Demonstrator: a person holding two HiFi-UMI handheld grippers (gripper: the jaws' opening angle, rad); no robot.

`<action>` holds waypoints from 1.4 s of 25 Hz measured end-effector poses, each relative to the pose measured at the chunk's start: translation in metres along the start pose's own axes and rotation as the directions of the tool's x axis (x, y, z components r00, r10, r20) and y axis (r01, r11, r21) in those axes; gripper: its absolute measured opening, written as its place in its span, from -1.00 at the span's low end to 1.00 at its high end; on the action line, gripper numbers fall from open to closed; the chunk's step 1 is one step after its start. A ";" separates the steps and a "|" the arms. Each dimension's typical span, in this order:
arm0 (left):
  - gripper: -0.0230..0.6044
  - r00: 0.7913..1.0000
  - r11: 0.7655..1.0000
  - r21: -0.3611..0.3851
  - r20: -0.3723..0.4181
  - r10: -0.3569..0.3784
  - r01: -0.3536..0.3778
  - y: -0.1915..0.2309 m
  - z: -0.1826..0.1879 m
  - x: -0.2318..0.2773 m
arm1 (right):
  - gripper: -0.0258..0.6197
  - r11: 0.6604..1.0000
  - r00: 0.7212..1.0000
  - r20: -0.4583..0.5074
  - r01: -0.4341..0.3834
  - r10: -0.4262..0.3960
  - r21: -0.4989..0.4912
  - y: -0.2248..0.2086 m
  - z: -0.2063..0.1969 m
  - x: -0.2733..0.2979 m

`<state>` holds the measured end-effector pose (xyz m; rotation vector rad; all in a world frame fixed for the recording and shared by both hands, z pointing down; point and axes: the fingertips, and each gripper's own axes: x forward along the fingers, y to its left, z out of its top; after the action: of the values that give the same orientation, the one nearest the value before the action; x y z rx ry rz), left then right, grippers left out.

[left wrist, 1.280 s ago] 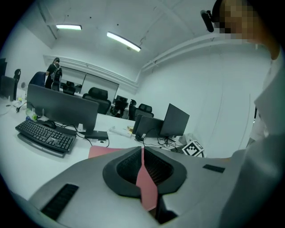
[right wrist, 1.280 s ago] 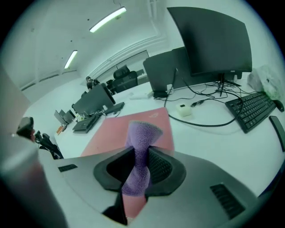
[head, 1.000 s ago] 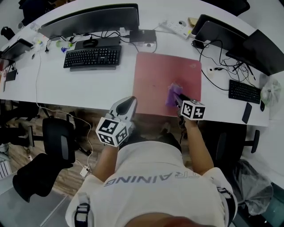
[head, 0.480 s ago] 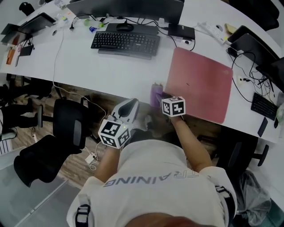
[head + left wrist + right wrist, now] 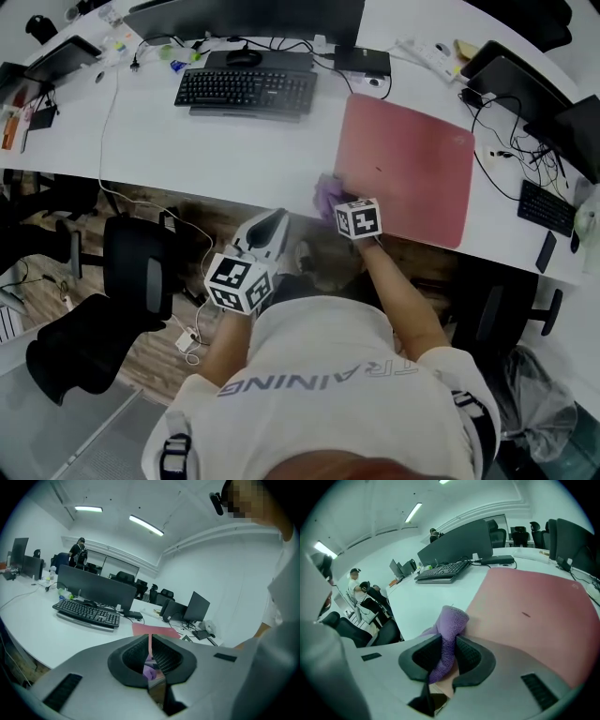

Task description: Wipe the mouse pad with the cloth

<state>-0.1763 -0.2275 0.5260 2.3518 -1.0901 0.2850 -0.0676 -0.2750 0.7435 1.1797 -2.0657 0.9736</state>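
A large pink-red mouse pad point(image 5: 408, 169) lies on the white desk point(image 5: 187, 150), reaching almost to its near edge. My right gripper point(image 5: 335, 200) is shut on a purple cloth point(image 5: 327, 194) at the pad's near left corner, close to the desk edge. In the right gripper view the purple cloth point(image 5: 448, 634) stands up between the jaws of my right gripper point(image 5: 449, 652), with the mouse pad point(image 5: 534, 606) spreading ahead and to the right. My left gripper point(image 5: 270, 228) hangs off the desk over the floor, jaws closed with nothing in them; the left gripper point(image 5: 149, 654) view shows the same.
A black keyboard point(image 5: 246, 91) and a monitor point(image 5: 248, 19) stand left of the pad. More monitors, cables and a second keyboard point(image 5: 546, 202) lie at the right. An office chair point(image 5: 112, 300) stands by my left side. People stand in the room's background.
My right gripper has carried the cloth from the pad's near middle leftward to its near left corner. The view shifted with my head. The left gripper stayed put.
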 end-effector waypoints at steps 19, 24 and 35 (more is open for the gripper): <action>-0.82 0.999 0.999 0.030 0.037 0.018 -0.019 -0.144 0.001 0.071 | -0.61 0.995 0.999 0.038 0.033 -0.037 0.090 -0.170 -0.074 -0.127; -0.82 0.999 0.999 0.036 0.044 -0.007 0.006 -0.182 -0.002 0.097 | -0.61 0.993 0.998 0.037 0.051 -0.055 0.102 -0.215 -0.095 -0.162; -0.82 0.994 0.993 0.062 0.033 -0.101 0.099 -0.242 -0.011 0.135 | -0.61 0.958 0.967 0.083 0.223 -0.241 0.182 -0.319 -0.140 -0.249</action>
<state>0.0950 -0.1788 0.4979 2.4650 -0.9893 0.2436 0.3429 -0.1547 0.7359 1.5545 -1.8956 1.0086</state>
